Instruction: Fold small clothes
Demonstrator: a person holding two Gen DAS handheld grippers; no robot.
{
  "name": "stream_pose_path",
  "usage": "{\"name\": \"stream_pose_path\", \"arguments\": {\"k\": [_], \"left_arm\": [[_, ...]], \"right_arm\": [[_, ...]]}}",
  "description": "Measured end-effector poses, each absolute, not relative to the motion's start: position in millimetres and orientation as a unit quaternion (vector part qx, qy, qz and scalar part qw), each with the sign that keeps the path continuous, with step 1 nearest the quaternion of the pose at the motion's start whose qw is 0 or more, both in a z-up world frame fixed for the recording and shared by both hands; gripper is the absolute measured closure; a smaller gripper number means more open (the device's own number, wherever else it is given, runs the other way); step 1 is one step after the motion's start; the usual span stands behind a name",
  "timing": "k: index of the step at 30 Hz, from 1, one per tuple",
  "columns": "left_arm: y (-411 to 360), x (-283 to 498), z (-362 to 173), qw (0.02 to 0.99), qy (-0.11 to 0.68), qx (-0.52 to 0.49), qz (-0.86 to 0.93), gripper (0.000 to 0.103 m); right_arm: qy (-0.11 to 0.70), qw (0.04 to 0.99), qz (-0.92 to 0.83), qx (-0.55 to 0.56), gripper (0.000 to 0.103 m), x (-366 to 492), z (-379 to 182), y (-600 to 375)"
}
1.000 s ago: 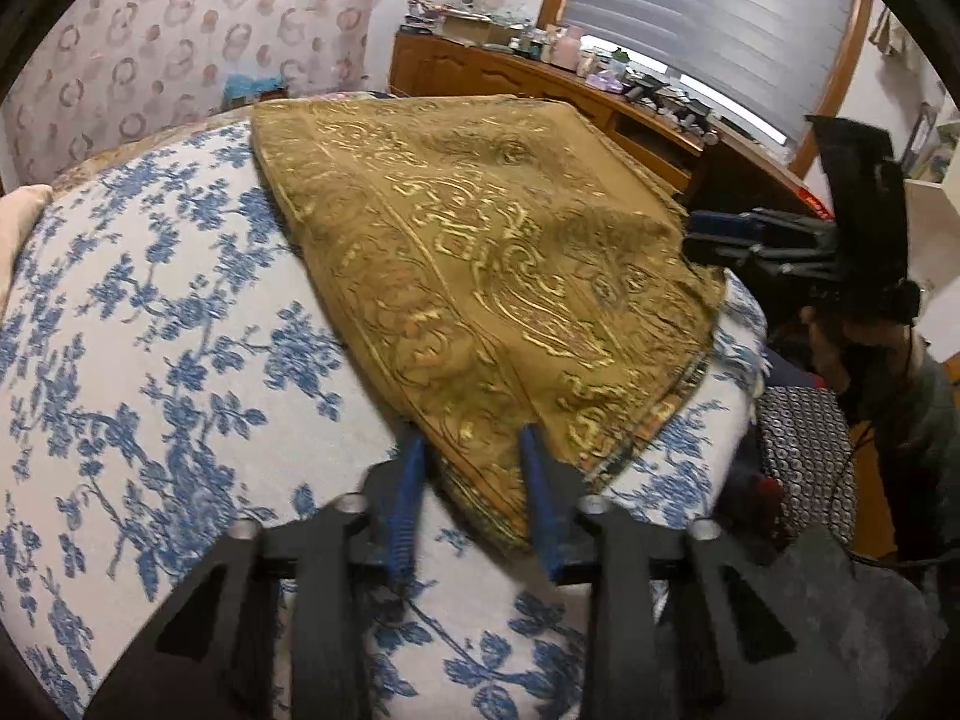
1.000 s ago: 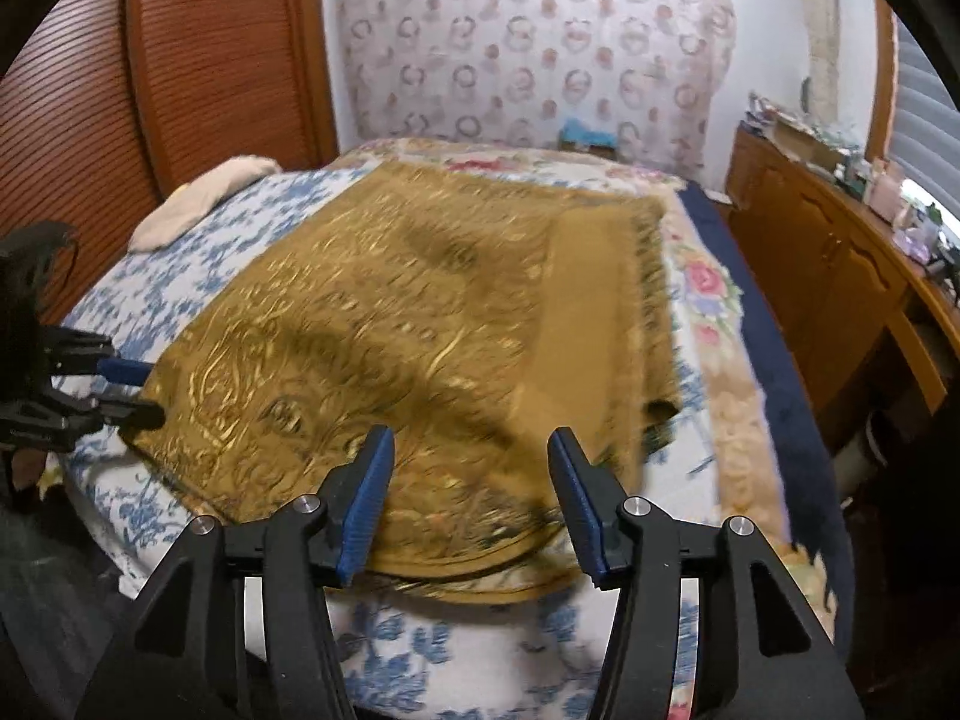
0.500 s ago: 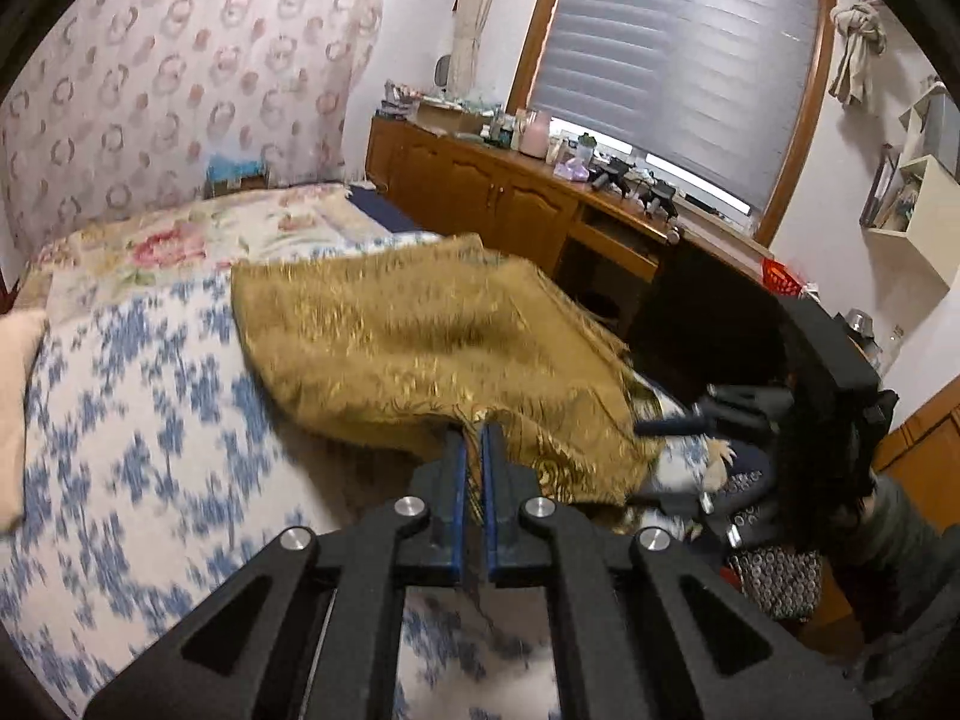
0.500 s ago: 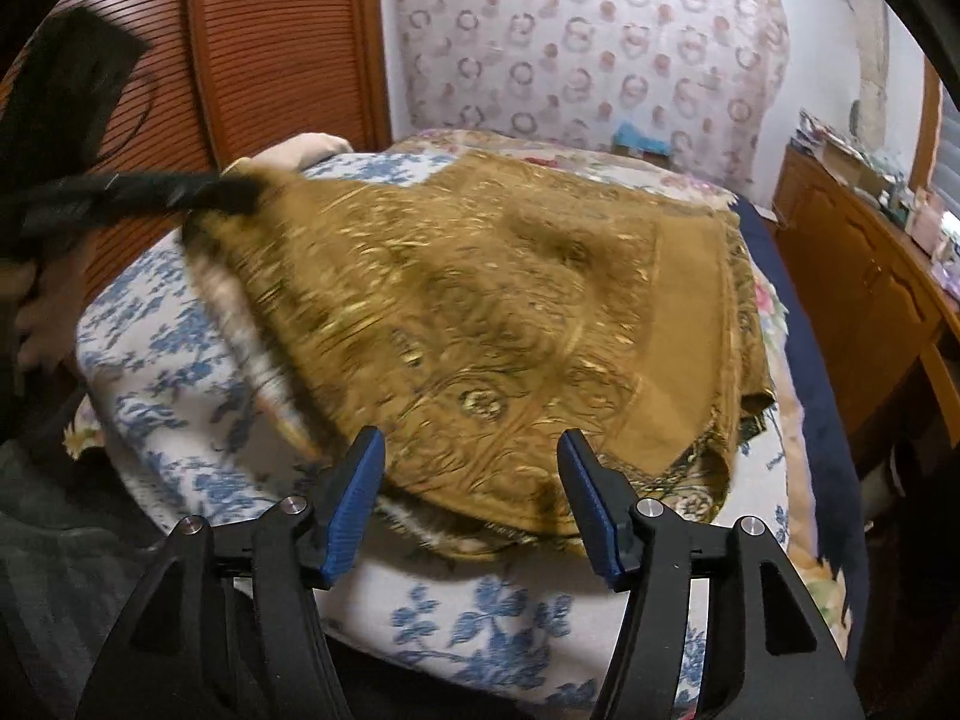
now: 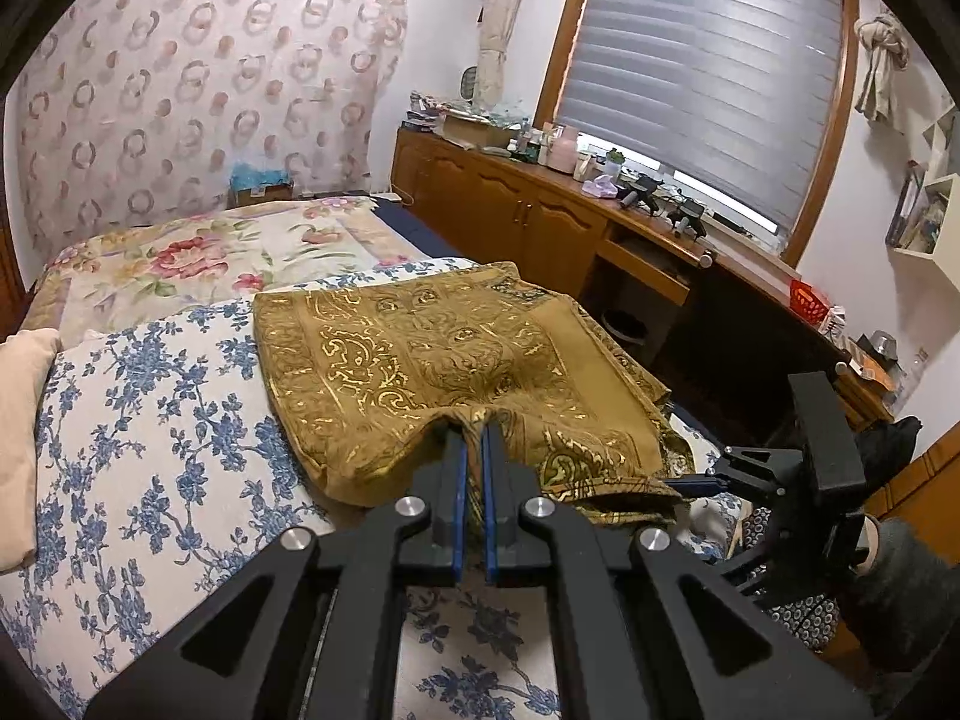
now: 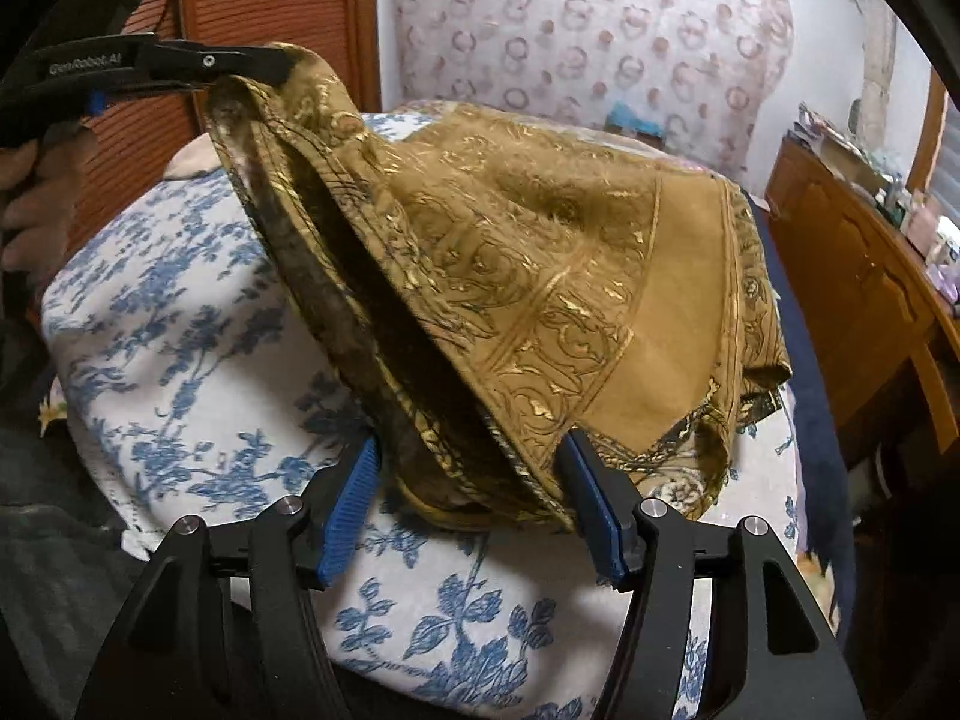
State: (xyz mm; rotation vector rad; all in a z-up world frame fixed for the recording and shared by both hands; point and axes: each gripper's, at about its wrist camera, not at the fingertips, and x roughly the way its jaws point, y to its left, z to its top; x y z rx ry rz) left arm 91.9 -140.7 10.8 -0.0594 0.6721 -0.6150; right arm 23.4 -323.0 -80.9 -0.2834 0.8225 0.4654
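Note:
A gold-patterned brown cloth (image 5: pixel 420 360) lies folded on the bed's blue-flowered cover (image 5: pixel 150 420). My left gripper (image 5: pixel 474 426) is shut on a pinch of its near edge and holds that edge raised. In the right wrist view the left gripper (image 6: pixel 264 69) shows at the top left, lifting a corner so that the cloth (image 6: pixel 540 252) slopes up from the bed and its layers gape. My right gripper (image 6: pixel 471 450) stands open low at the bed's edge, with the cloth's lower corner between its blue pads (image 6: pixel 354 486). In the left wrist view it (image 5: pixel 672 483) is at the cloth's right corner.
A pale pillow (image 5: pixel 18 390) lies at the bed's left side, with a floral quilt (image 5: pixel 180 252) beyond it. A cluttered wooden dresser (image 5: pixel 510 210) runs along the right under the window. A wooden slatted door (image 6: pixel 270 0) stands behind the person's hand (image 6: pixel 24 210).
The left gripper closed on the cloth's near edge and rose, lifting it off the bed. The right gripper moved in and down until the lower corner sat between its fingers.

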Motion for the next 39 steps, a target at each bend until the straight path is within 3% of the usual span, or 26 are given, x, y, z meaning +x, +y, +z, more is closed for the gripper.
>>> {"name": "stream_pose_path", "arguments": {"k": [10,12,15,18,20,23,33,39], "left_arm": [[-138.2,97.4,1.6,0.896,0.337,-0.032,-0.287,0.102],[-137.2,97.1,1.2,0.897,0.338,-0.032,-0.285,0.102],[-137.0,95.6,1.8,0.897,0.338,-0.028,-0.284,0.102],[-137.4,94.3,2.1,0.898,0.337,-0.026,-0.282,0.102],[-137.5,94.0,2.1,0.898,0.337,-0.026,-0.283,0.102],[-137.0,94.4,4.3,0.9,0.334,-0.022,-0.279,0.102],[-127.6,134.8,23.6,0.912,0.32,-0.013,-0.257,0.101],[-120.9,171.3,27.7,0.915,0.324,-0.013,-0.24,0.097]], "right_arm": [[0.39,0.879,0.226,-0.159,0.04,23.8,-89.3,-318.1],[0.39,0.882,0.216,-0.152,0.044,27.8,-89.3,-322.3],[0.389,0.886,0.208,-0.145,0.053,30.5,-88.6,-326.6],[0.384,0.891,0.197,-0.142,0.071,32.2,-87.2,-330.2],[0.38,0.894,0.196,-0.134,0.089,33.3,-84.7,-332.8],[0.365,0.903,0.191,-0.12,0.095,35.7,-75.6,-338.5],[0.254,0.945,0.175,-0.107,0.098,95.6,2.4,-336.2],[0.248,0.941,0.19,-0.13,0.099,157.8,21.1,-325.2]]}}
